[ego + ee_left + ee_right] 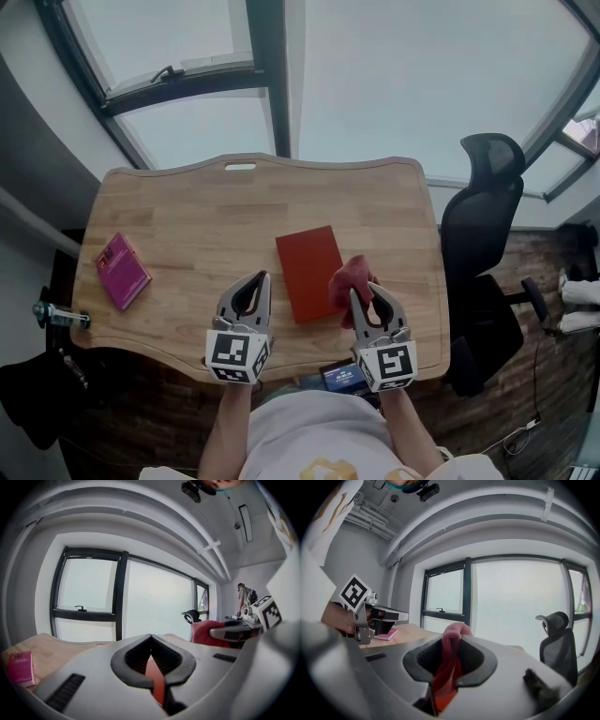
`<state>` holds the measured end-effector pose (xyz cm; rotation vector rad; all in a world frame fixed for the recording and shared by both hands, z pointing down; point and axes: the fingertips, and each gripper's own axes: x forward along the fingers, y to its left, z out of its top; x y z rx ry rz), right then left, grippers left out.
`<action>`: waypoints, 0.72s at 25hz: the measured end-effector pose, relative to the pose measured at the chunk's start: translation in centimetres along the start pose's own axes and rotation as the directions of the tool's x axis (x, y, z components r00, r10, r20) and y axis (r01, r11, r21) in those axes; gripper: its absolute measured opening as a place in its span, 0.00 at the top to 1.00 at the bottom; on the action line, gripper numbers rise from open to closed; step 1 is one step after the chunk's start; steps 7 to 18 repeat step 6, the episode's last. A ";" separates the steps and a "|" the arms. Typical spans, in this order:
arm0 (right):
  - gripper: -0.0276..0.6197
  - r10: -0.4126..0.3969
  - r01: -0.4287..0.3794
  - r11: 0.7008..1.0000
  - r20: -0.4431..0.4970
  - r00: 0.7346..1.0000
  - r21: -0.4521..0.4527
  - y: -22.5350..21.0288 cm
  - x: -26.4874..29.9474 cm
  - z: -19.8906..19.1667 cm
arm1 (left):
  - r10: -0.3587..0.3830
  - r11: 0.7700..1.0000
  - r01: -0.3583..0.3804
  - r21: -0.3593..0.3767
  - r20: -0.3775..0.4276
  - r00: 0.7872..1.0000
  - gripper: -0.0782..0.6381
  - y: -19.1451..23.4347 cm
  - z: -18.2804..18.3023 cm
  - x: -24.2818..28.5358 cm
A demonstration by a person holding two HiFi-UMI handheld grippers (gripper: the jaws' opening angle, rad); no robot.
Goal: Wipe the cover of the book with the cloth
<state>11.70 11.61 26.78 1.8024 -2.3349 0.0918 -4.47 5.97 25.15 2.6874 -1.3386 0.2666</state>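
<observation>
1. Right gripper (pixel 451 638): jaws closed on the red cloth (pixel 449 665); a fold was pinched between the pads, a loop stood out past the tips, and the rest was bunched back in the throat.
2. Left gripper (pixel 151 638): jaws brought together tip to tip with nothing gripped; the red sliver in the gap behind the tips read as the book (pixel 155 684) lying beyond, not a held thing.
3. Both grippers sat side by side over the near edge of the wooden table (pixel 202 220), pointing nearly level; they were apart, not touching.
4. Book (pixel 307 272): red, closed, flat on the table, just ahead of and between the two grippers; its right edge lay just beside the cloth (pixel 349 279) at the tips of the right gripper (pixel 362 292); its near left part lay just right of the tips of the left gripper (pixel 262 277).
5. Further out: a pink book (pixel 122 272) lay well to the left of the left gripper; a black chair (pixel 487 220) stood off the table, right of the right gripper.
6. Step judged: cloth in hand and brought up to the book, wiping not yet begun; the cloth seemed to hang above the cover; contact could not be confirmed.
7. Next move, as judged: tip the right gripper down until the loop lies on the cover, then stroke across it; the left gripper may need to press the near left corner, since a thin book on smooth wood could slide.
</observation>
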 end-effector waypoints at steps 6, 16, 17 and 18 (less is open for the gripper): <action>0.83 0.000 0.000 1.000 0.000 1.000 -0.005 0.1 0.2 0.1 | 0.000 1.000 0.000 -0.008 0.002 1.000 0.87 0.3 -0.2 -0.1; 0.83 0.000 0.000 1.000 0.000 1.000 -0.005 0.1 0.2 0.1 | 0.000 1.000 0.000 -0.008 0.002 1.000 0.87 0.3 -0.2 -0.1; 0.83 0.000 0.000 1.000 0.000 1.000 -0.005 0.1 0.2 0.1 | 0.000 1.000 0.000 -0.008 0.002 1.000 0.87 0.3 -0.2 -0.1; 0.83 0.000 0.000 1.000 0.000 1.000 -0.005 0.1 0.2 0.1 | 0.000 1.000 0.000 -0.008 0.002 1.000 0.87 0.3 -0.2 -0.1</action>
